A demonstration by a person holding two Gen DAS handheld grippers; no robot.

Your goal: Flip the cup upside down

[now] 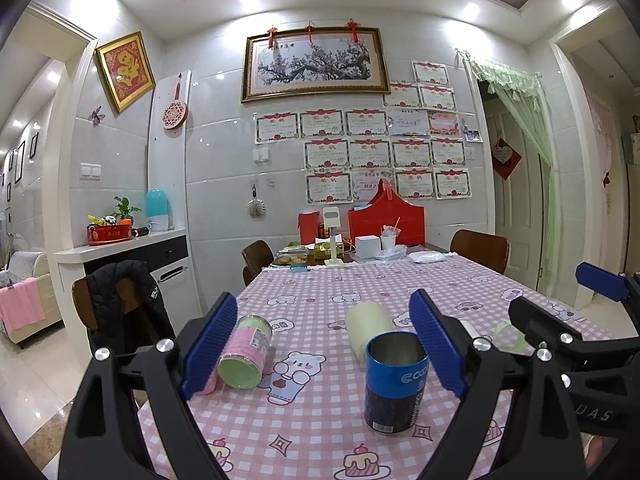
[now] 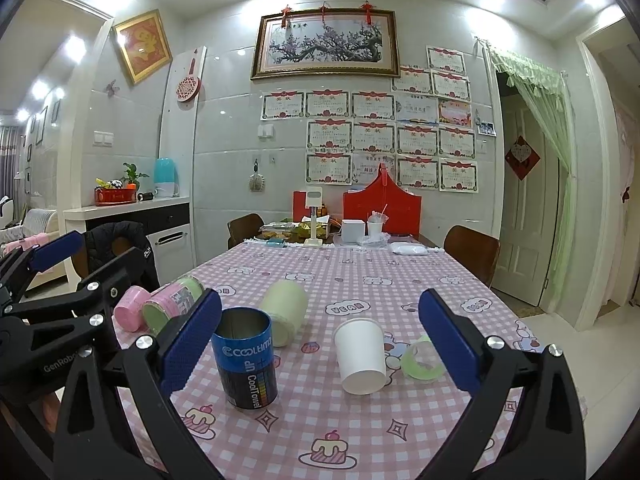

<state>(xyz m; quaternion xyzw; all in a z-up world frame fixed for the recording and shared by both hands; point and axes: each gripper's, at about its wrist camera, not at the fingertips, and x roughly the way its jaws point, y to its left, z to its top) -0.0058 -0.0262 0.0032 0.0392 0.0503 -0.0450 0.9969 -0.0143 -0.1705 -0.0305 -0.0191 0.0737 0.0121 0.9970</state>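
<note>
A blue metal cup [image 1: 395,380] marked Cooltime stands upright, mouth up, on the pink checked tablecloth [image 1: 312,420]; it also shows in the right wrist view [image 2: 245,358]. My left gripper [image 1: 324,344] is open and empty, its right finger close beside the cup. My right gripper [image 2: 320,344] is open and empty, above the table near the front edge. A white paper cup [image 2: 360,354] stands upside down between its fingers, farther out. A pale cream cup [image 2: 286,312] lies on its side behind the blue cup.
A pink and green can [image 1: 246,354] lies on its side at the left, with a small pink cup [image 2: 130,308] beside it. A green tape ring [image 2: 422,358] lies at the right. Boxes, food and a red bag [image 1: 386,220] crowd the far end. Chairs stand around the table.
</note>
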